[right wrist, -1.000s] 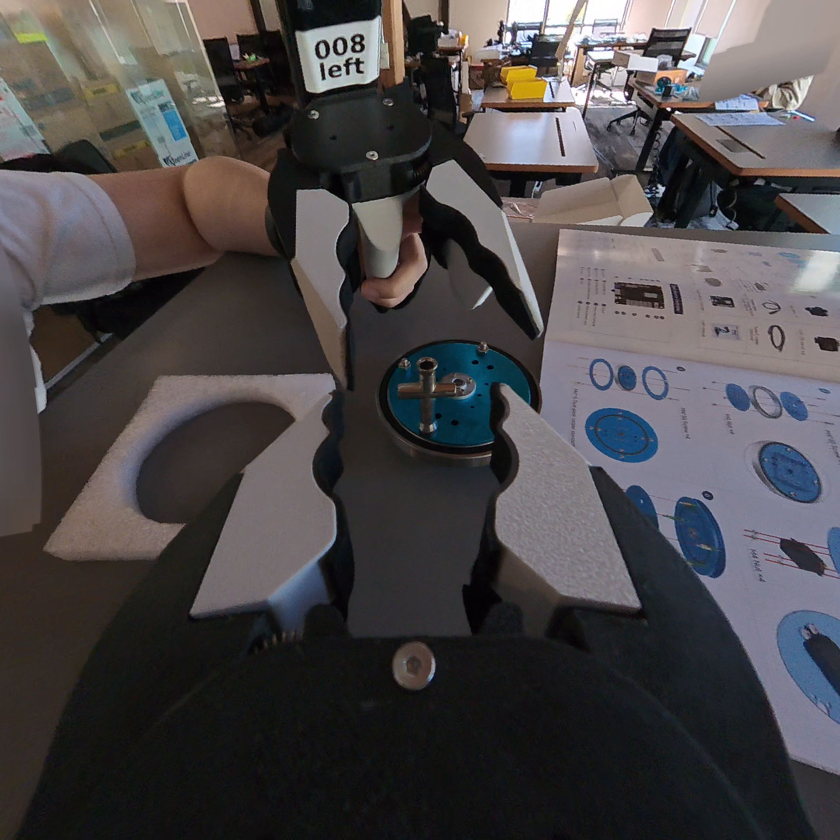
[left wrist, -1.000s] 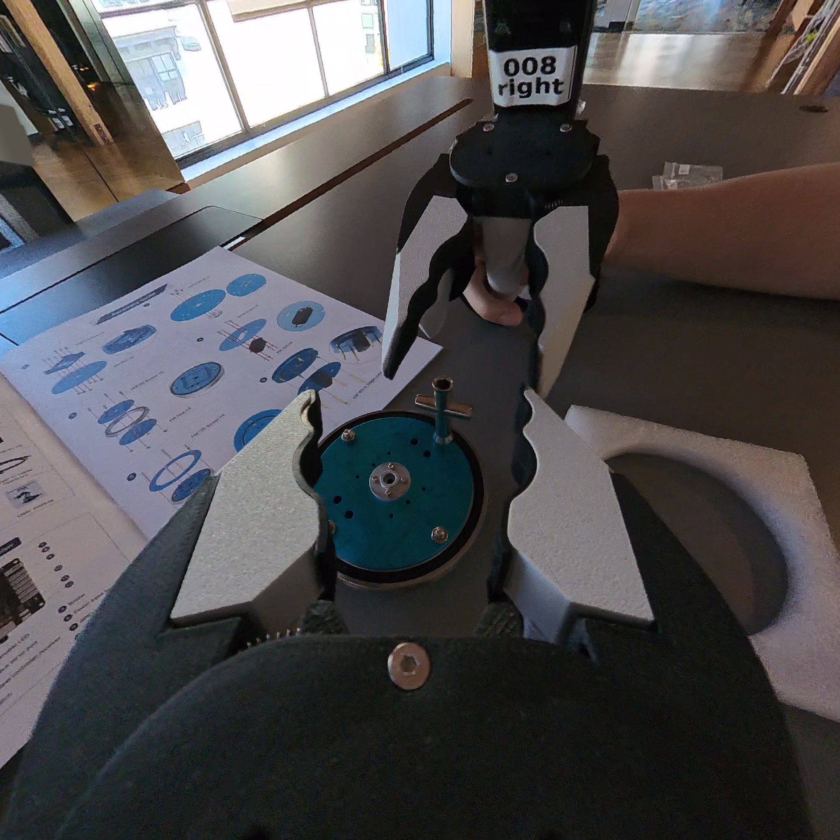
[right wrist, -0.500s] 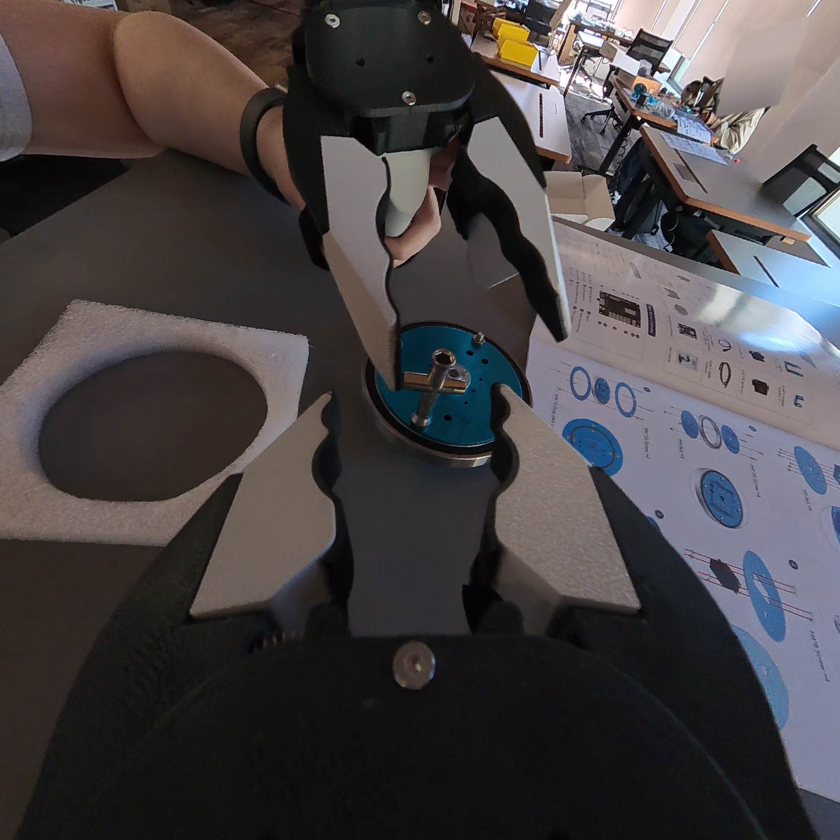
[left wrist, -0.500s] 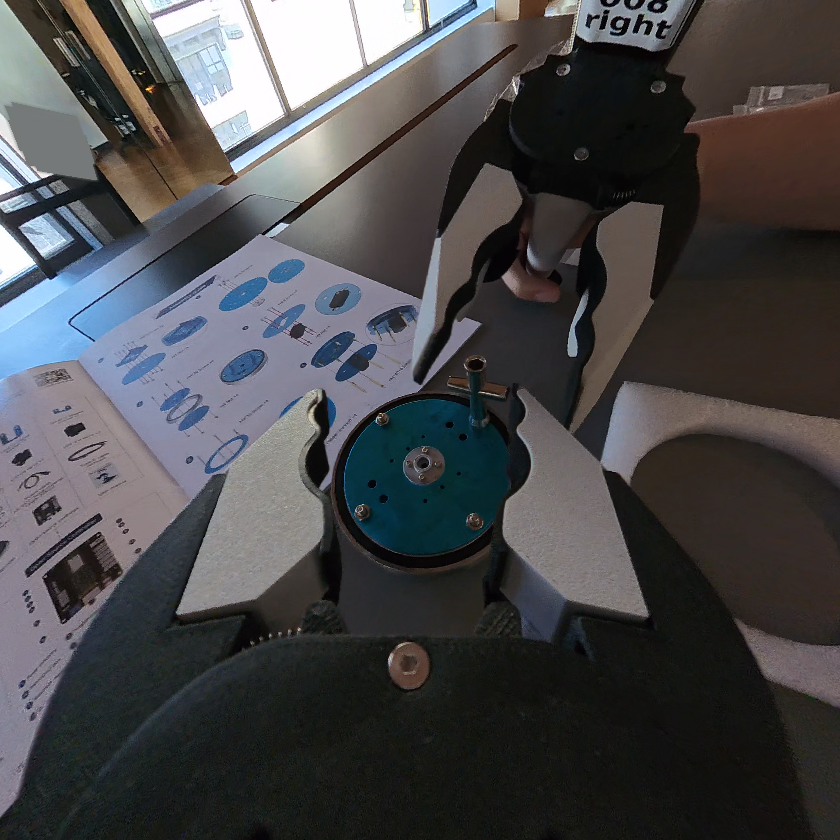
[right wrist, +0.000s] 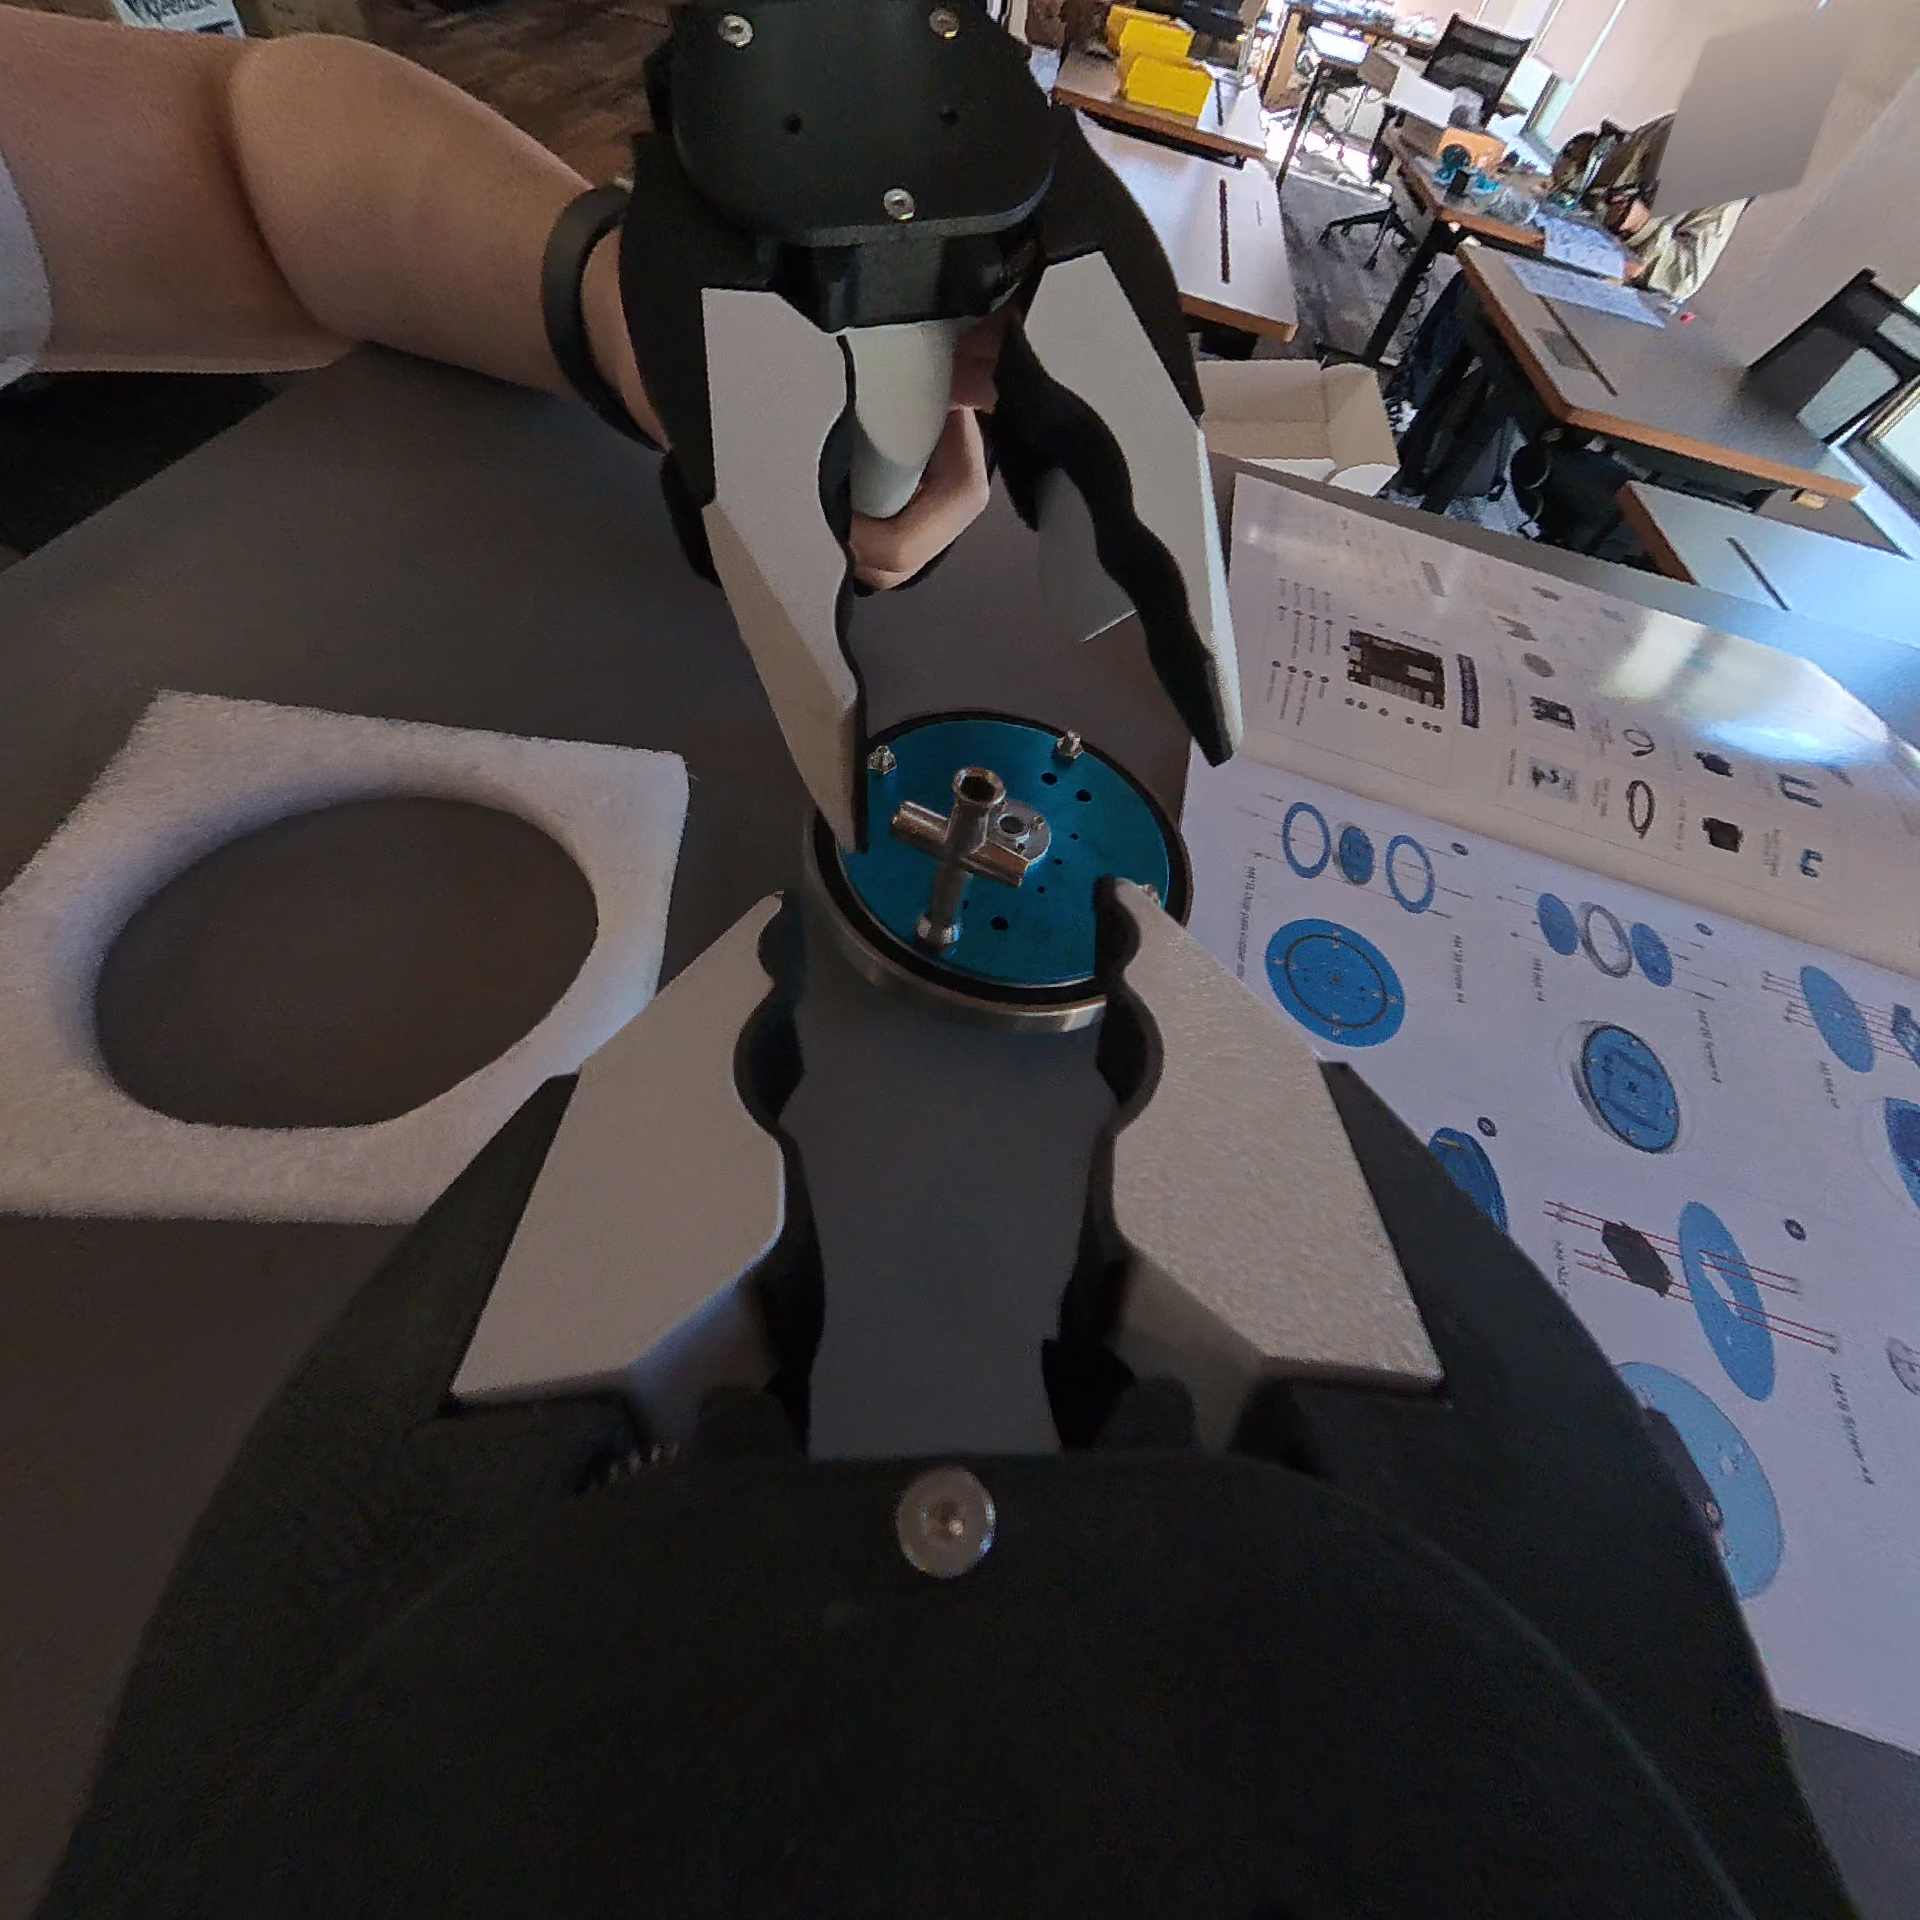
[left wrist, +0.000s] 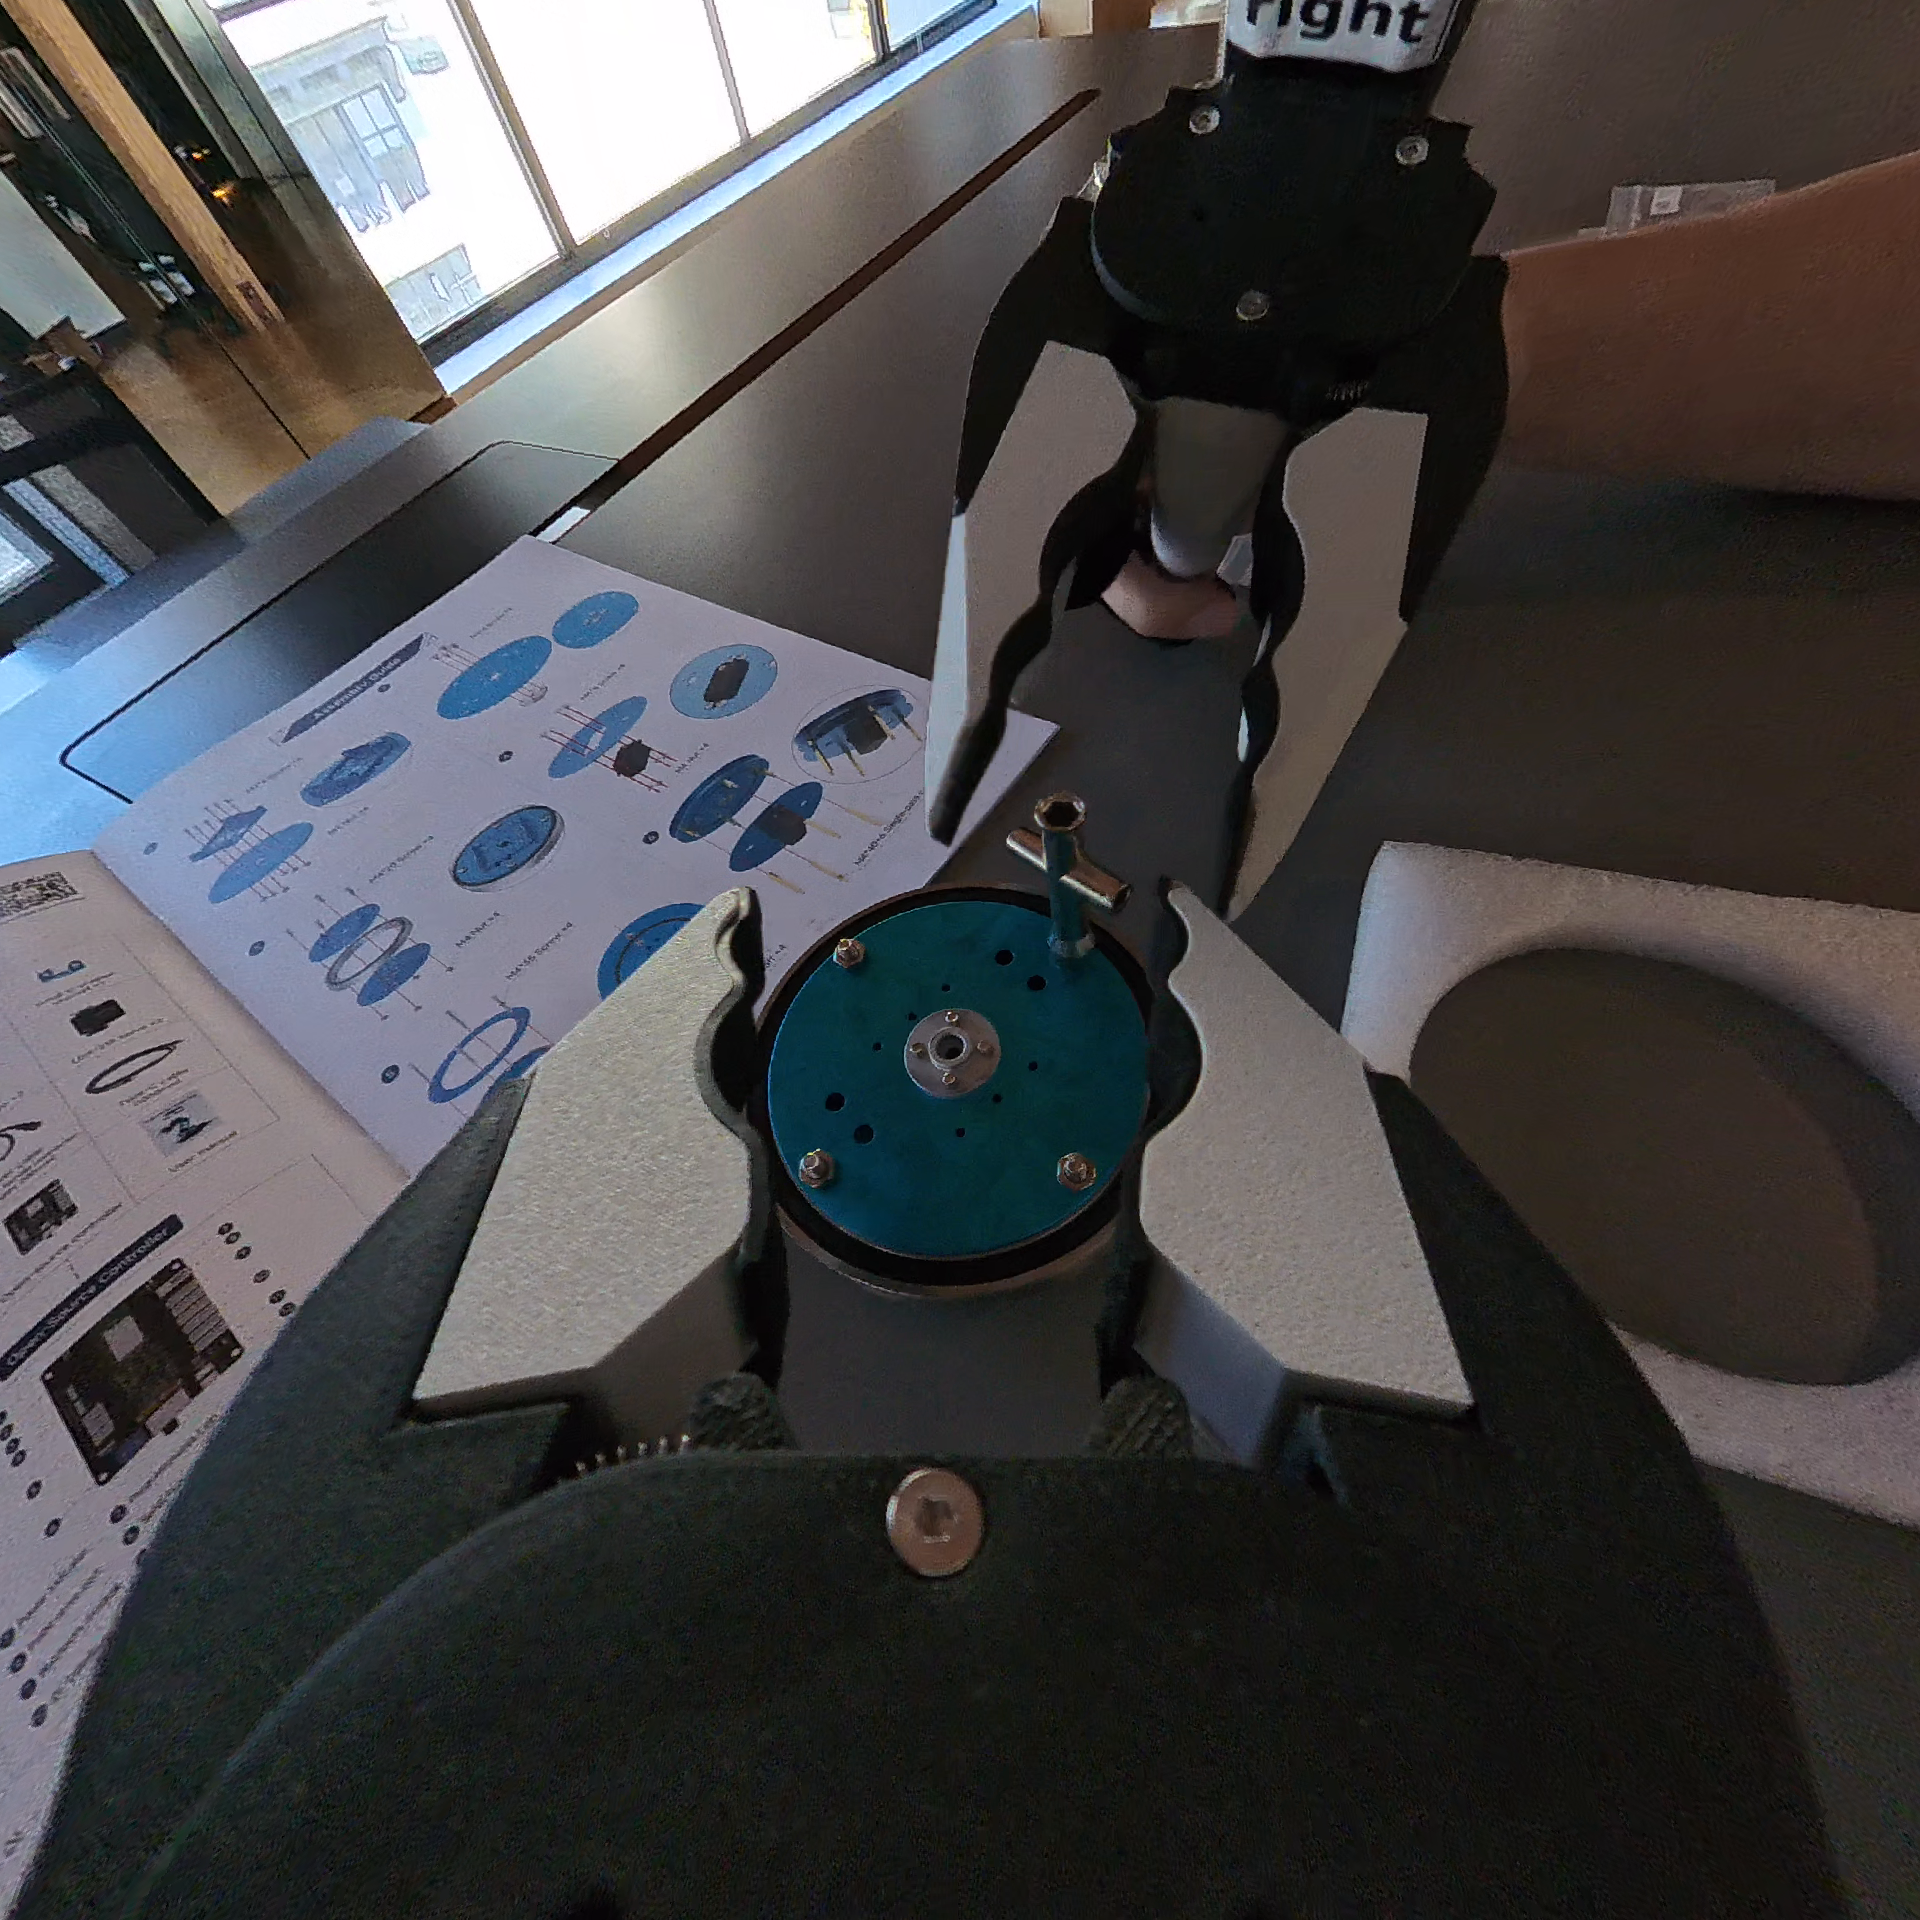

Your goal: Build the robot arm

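A round blue disc (left wrist: 935, 1143) in a metal ring lies on the grey table, with nuts near its rim. A small metal cross wrench (left wrist: 1065, 883) stands upright on one nut at the disc's far edge. My left gripper (left wrist: 956, 899) is open, with its fingers on either side of the disc. My right gripper (right wrist: 945, 904) is open and empty, its tips at the near edge of the disc (right wrist: 1122, 842), just short of the wrench (right wrist: 961, 852). Each gripper shows opposite in the other's view: the right one (left wrist: 1091, 847) and the left one (right wrist: 1034, 787).
A white foam block (left wrist: 1455, 904) with a round cut-out lies beside the disc and also shows in the right wrist view (right wrist: 416, 748). Printed instruction sheets (left wrist: 416, 883) (right wrist: 1558, 987) lie on the other side. A person's forearm (right wrist: 312, 208) is behind the left gripper. Both grippers' tips are close together, under 4 cm apart. About 4 cm separates my left fingertips from the disc (right wrist: 1122, 842). My left wrist view (left wrist: 829, 1024) looks at it from another angle.
Both grippers have moved in toward the disc. The left gripper's fingers now stand on either side of it and the right tips reach its edge. Both stayed open.
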`<state>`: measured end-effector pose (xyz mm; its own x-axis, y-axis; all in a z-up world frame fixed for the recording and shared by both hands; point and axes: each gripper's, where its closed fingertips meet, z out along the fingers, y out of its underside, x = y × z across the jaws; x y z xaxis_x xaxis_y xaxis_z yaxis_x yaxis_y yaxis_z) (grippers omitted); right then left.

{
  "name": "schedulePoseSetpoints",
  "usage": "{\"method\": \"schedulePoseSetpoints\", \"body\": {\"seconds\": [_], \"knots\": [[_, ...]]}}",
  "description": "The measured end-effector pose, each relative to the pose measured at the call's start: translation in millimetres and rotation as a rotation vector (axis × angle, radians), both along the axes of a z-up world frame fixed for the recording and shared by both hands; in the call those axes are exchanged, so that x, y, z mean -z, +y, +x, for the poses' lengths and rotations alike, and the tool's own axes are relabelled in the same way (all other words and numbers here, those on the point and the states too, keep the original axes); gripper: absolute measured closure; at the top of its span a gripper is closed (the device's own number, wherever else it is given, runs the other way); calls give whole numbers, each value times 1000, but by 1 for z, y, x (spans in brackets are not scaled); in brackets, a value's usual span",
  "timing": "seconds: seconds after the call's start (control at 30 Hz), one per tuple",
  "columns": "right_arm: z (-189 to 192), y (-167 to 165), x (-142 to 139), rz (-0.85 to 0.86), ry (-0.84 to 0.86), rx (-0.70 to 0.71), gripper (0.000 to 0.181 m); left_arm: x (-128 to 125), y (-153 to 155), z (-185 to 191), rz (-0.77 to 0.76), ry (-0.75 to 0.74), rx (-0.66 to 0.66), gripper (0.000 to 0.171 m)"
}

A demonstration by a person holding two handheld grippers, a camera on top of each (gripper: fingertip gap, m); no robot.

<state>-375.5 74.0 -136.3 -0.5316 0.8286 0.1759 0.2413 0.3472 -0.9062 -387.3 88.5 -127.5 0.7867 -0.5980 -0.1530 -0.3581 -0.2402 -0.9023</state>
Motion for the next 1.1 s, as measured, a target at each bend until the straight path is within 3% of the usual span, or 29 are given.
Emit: {"method": "schedulePoseSetpoints", "body": {"seconds": [0.43,0.8,1.1], "knots": [[9,-3,-4,0,-19,-46,155,1,4,-14,-8,25,-23,100],[6,-3,0,28,-41,-33,154,-1,1,-11,-5,19,1,101],[13,-7,-4,-1,-78,-67,163,2,9,-25,-21,11,-87,110]]}}
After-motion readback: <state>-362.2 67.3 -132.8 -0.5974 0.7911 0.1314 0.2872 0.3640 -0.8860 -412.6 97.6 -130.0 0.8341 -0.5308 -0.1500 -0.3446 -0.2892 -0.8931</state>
